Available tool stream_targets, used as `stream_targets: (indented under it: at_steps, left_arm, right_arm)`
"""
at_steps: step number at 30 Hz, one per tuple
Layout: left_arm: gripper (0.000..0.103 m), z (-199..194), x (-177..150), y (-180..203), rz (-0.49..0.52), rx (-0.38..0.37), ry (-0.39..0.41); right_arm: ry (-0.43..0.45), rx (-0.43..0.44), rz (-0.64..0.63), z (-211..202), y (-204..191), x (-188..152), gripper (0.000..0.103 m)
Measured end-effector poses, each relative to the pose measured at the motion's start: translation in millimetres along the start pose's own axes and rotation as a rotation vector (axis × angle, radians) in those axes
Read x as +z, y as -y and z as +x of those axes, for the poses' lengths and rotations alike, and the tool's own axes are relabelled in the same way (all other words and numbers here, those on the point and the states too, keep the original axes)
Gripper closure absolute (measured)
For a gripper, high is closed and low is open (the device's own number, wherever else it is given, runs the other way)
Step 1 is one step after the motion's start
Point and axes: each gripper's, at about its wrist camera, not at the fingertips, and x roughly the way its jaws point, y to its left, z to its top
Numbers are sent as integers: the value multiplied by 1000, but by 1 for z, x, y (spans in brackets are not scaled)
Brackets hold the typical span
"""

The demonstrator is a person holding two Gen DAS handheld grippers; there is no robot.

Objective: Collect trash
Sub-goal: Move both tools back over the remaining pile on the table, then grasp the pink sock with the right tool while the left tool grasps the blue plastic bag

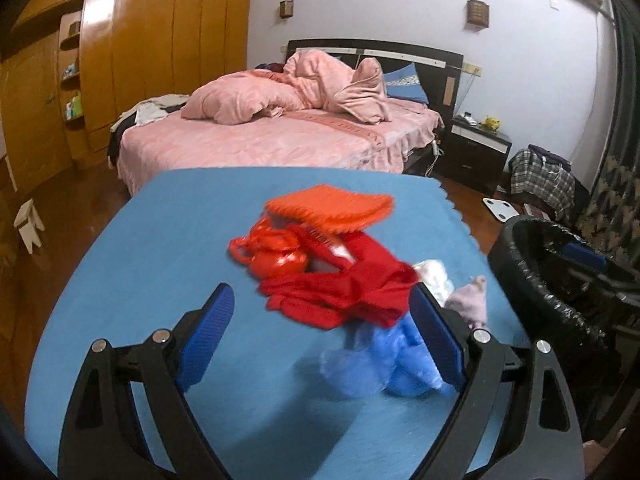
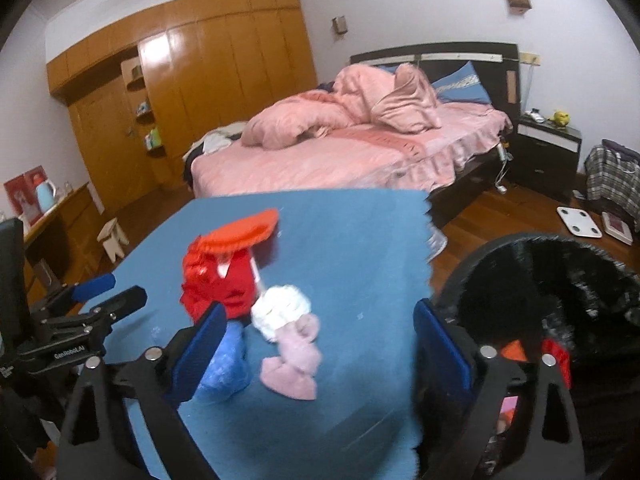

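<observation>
A pile of trash lies on the blue table [image 1: 168, 240]: an orange net [image 1: 332, 208], red wrappers [image 1: 336, 284], a crumpled blue plastic bag [image 1: 376, 360], white paper [image 1: 434, 276] and pink tissue [image 1: 470, 300]. My left gripper [image 1: 320, 340] is open, with the red wrappers and blue bag between its fingers. In the right wrist view the same pile shows: red wrappers [image 2: 220, 280], white paper [image 2: 282, 308], pink tissue [image 2: 294, 364], blue bag [image 2: 226, 364]. My right gripper [image 2: 316, 356] is open above the pink tissue. The left gripper [image 2: 96, 296] shows at far left.
A bin lined with a black bag [image 1: 560, 280] stands right of the table, and in the right wrist view [image 2: 560, 280] it holds some red and orange scraps. A pink bed [image 1: 280, 136], a wooden wardrobe [image 1: 140, 40] and a nightstand [image 1: 476, 148] lie beyond.
</observation>
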Motion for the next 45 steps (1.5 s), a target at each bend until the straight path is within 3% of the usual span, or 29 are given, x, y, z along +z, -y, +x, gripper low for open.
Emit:
stream_targets:
  at_steps: [17, 29, 33, 45]
  left_arm:
    - [16, 18, -26, -12, -19, 20, -54]
    - [16, 20, -27, 5, -10, -12, -60]
    - [16, 20, -26, 11, -13, -30, -60]
    - [16, 30, -33, 35, -34, -91, -99]
  right_arm:
    - [-156, -20, -26, 61, -14, -28, 31]
    - [-237, 20, -25, 76, -14, -35, 60]
    - [-237, 27, -12, 75, -12, -35, 69]
    - [-165, 12, -12, 54, -9, -21, 70]
